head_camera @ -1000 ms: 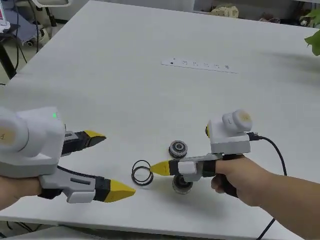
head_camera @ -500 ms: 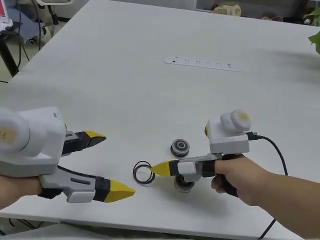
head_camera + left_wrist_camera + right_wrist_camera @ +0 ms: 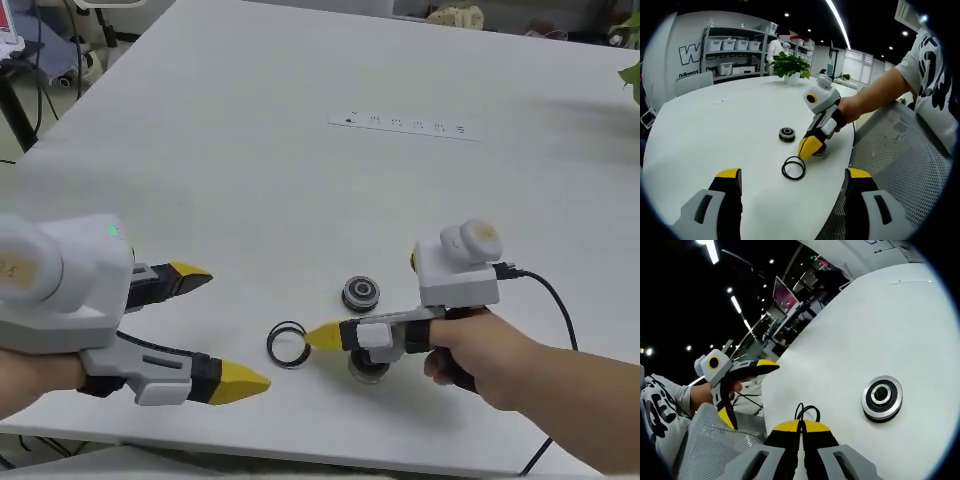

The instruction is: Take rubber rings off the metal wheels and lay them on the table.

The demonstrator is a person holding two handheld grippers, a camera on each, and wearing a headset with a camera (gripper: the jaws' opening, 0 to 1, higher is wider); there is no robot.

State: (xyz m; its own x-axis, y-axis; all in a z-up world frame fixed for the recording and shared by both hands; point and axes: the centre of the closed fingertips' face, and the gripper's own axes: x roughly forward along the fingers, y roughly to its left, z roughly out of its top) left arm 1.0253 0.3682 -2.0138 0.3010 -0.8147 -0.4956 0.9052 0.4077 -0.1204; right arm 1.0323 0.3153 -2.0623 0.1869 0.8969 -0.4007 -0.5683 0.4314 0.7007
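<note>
The left tool (image 3: pixel 218 326) hangs over the near edge of the bench (image 3: pixel 300 170), toward the near left corner. The left hand (image 3: pixel 35 375) grips it, and its two yellow-tipped jaws are spread wide and aimed right. The right tool (image 3: pixel 316 337), held in the right hand (image 3: pixel 470 352) with the forearm reaching in from the near right corner, points left low over the bench, its jaws pressed together.

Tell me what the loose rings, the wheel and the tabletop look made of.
Rings: thin, matte black, lying in slack overlapping loops, so likely rubber. Wheel: bright silvery rim and hub with glints, looks like metal; the dark band between could be rubber or a seal, hard to tell. Table: smooth matte white, probably laminate or painted board; unsure.
</note>
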